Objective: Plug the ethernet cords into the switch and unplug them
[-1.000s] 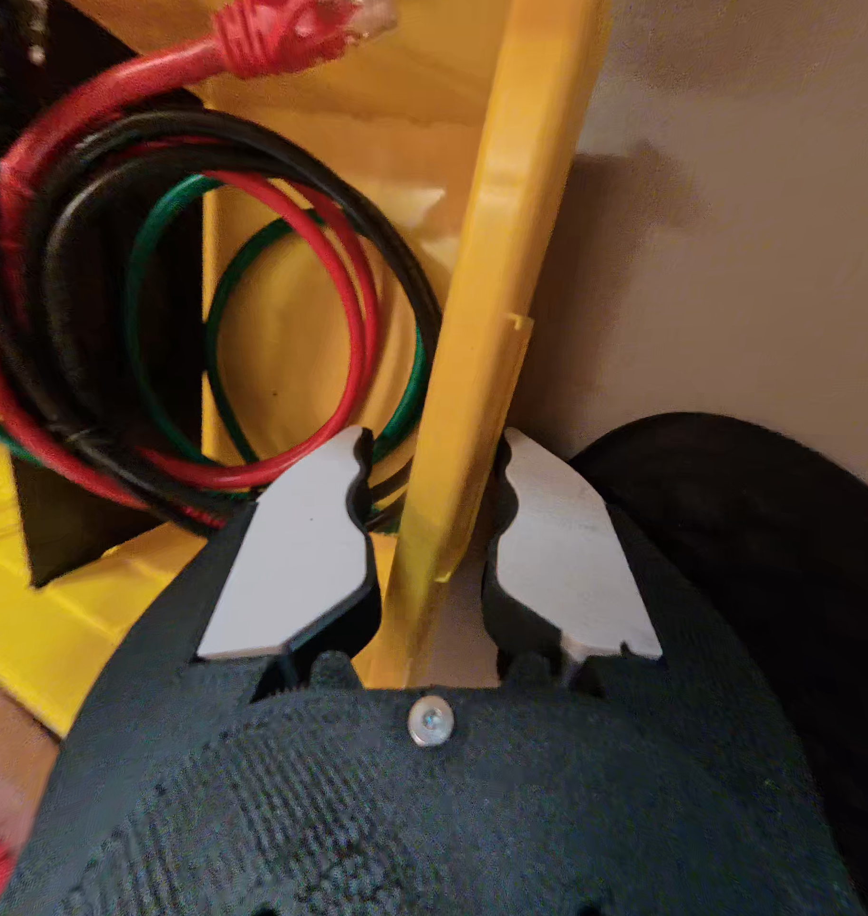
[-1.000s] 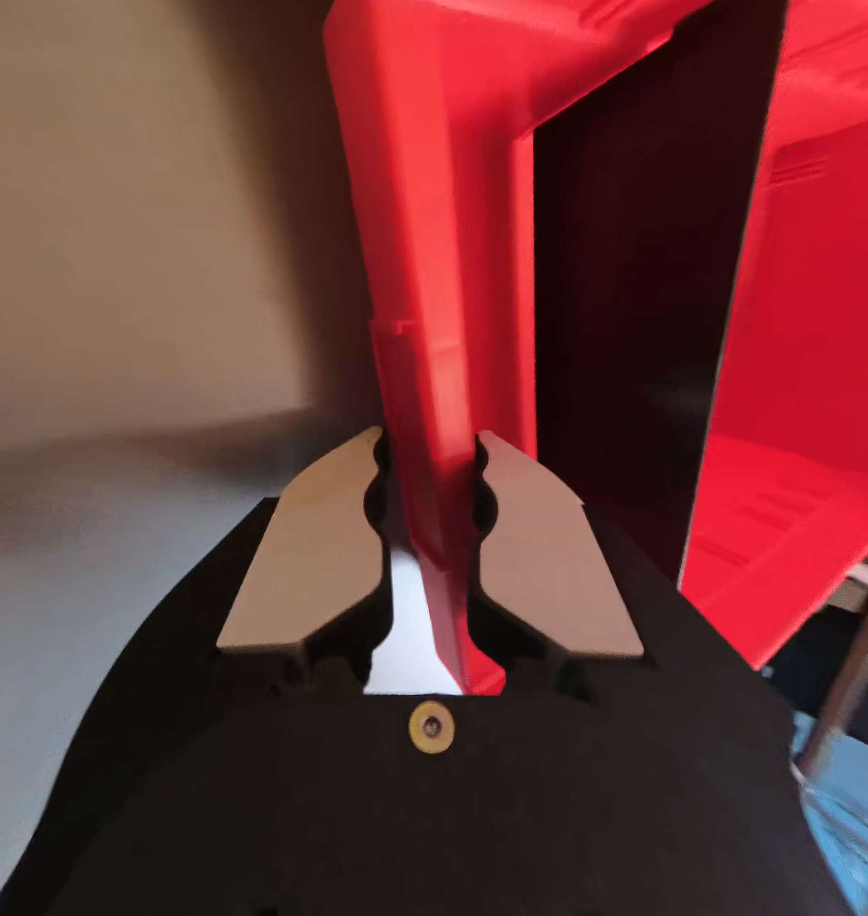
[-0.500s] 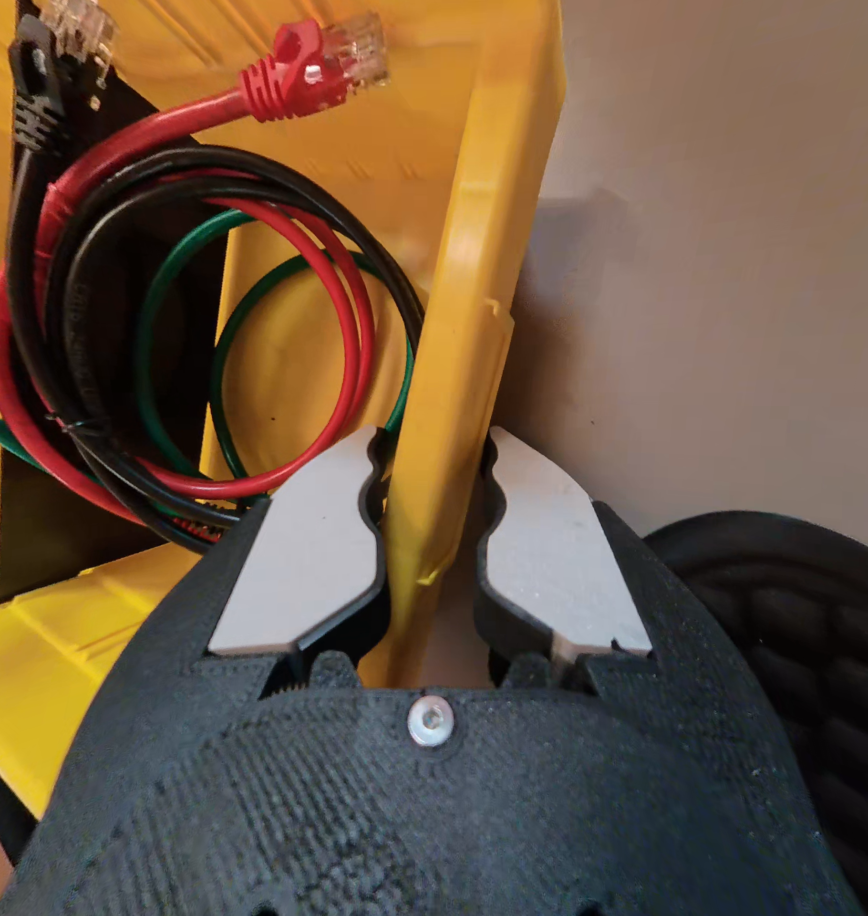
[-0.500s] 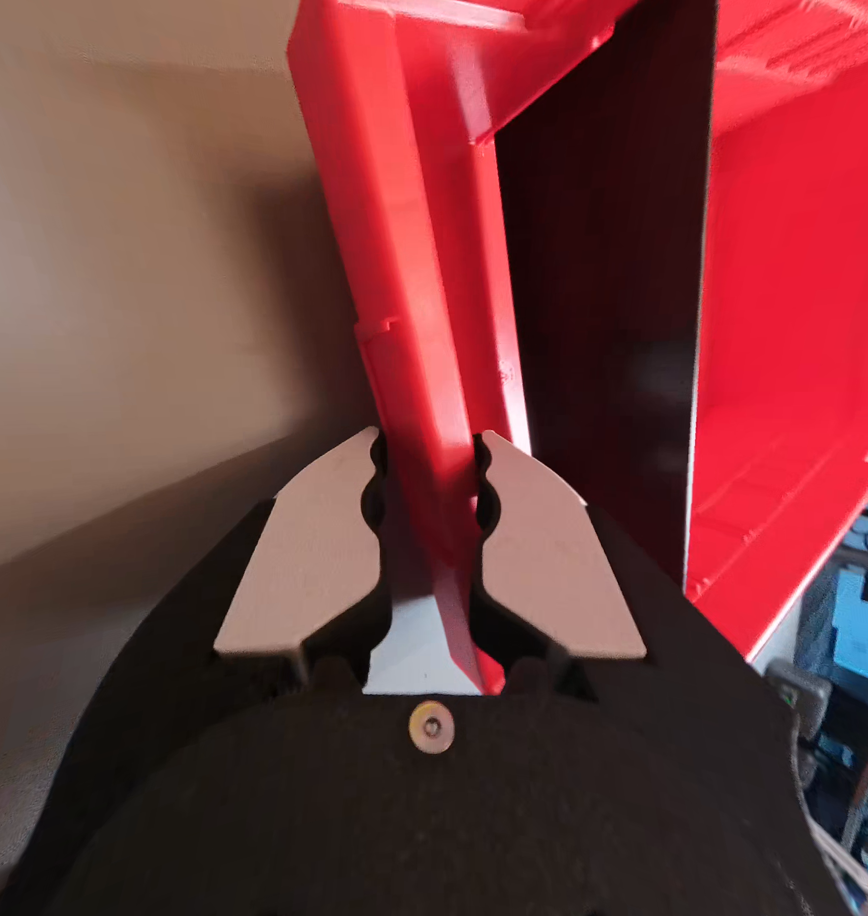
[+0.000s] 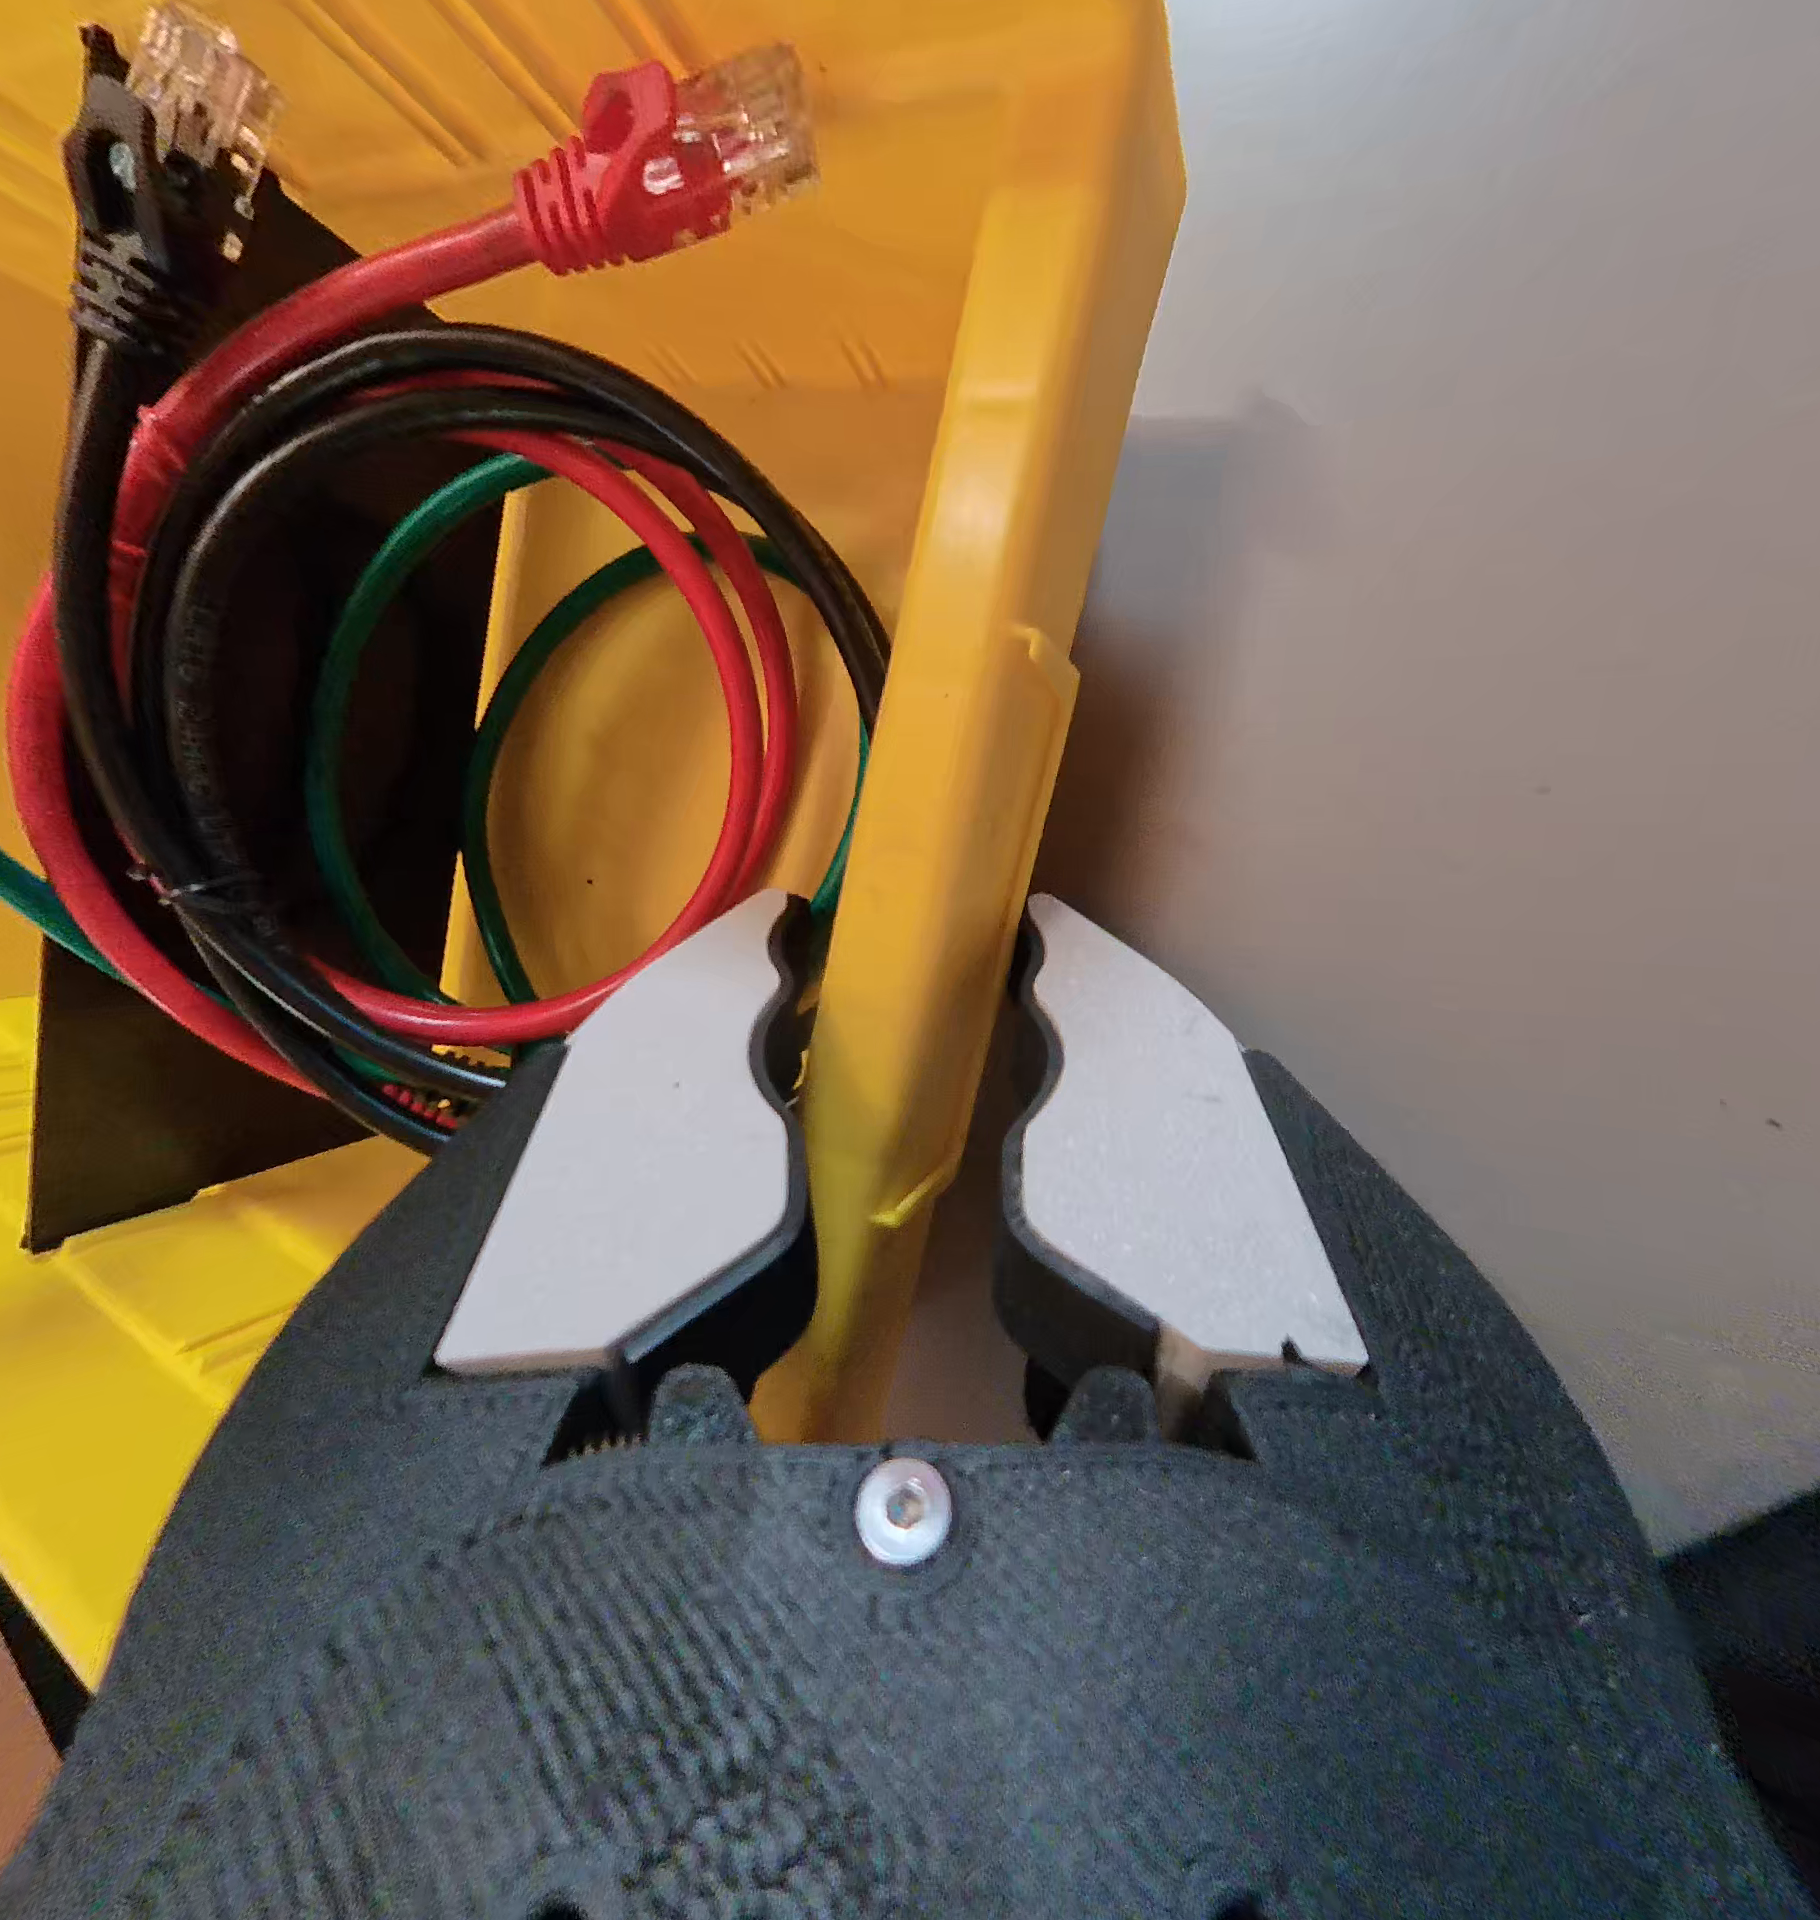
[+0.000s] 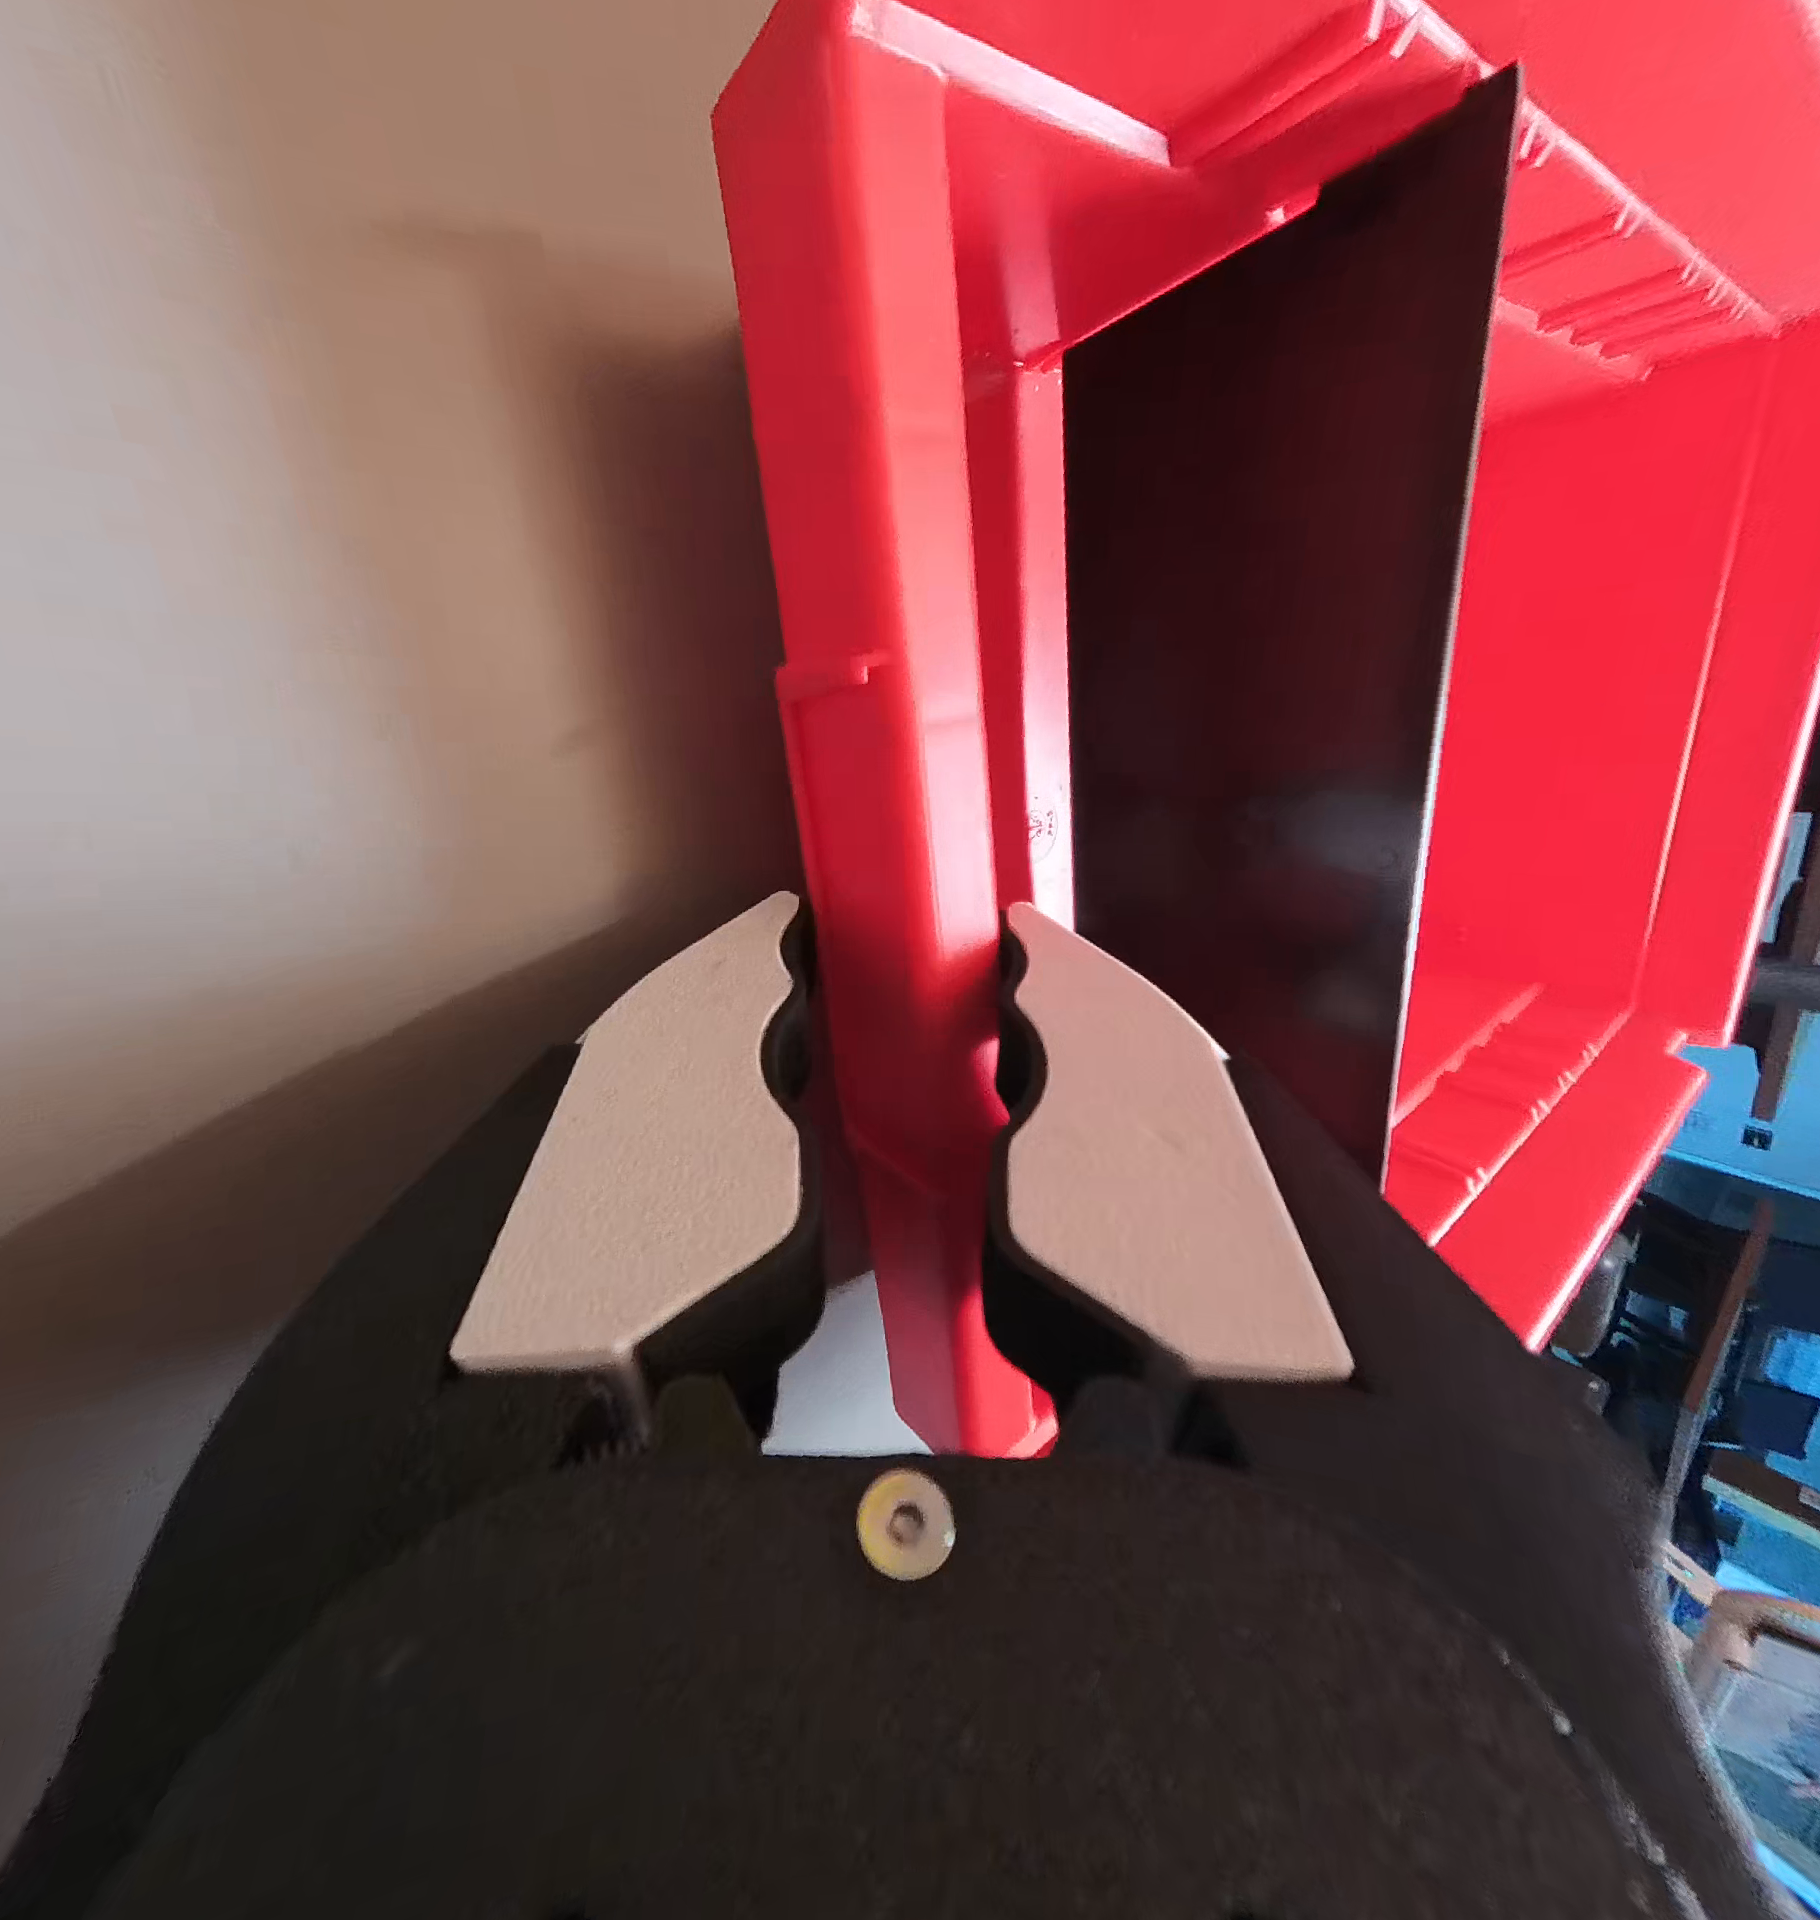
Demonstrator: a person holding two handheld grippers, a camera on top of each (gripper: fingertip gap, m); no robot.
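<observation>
My left gripper (image 5: pixel 911 925) is shut on the side wall of a yellow bin (image 5: pixel 999 665). Inside the bin lie coiled ethernet cords: a red cord (image 5: pixel 750 717) with a clear plug (image 5: pixel 750 130), a black cord (image 5: pixel 199 748) with a plug at the top left (image 5: pixel 194 94), and a green cord (image 5: pixel 397 582). My right gripper (image 6: pixel 901 925) is shut on the side wall of a red bin (image 6: pixel 885 623), which looks empty. No switch is in view.
A black divider panel (image 5: pixel 137 1122) stands in the yellow bin and another (image 6: pixel 1259 665) in the red bin. A plain pale wall (image 5: pixel 1508 623) is behind both bins. Blue equipment and clutter (image 6: pixel 1799 1143) show at the far right of the right wrist view. The grippers' ends are close to 45 cm from one another.
Both bins have shifted in view while held. The left gripper closed from loose to gripping the yellow wall; more of the cords and plugs now shows. The red bin tilted and swung.
</observation>
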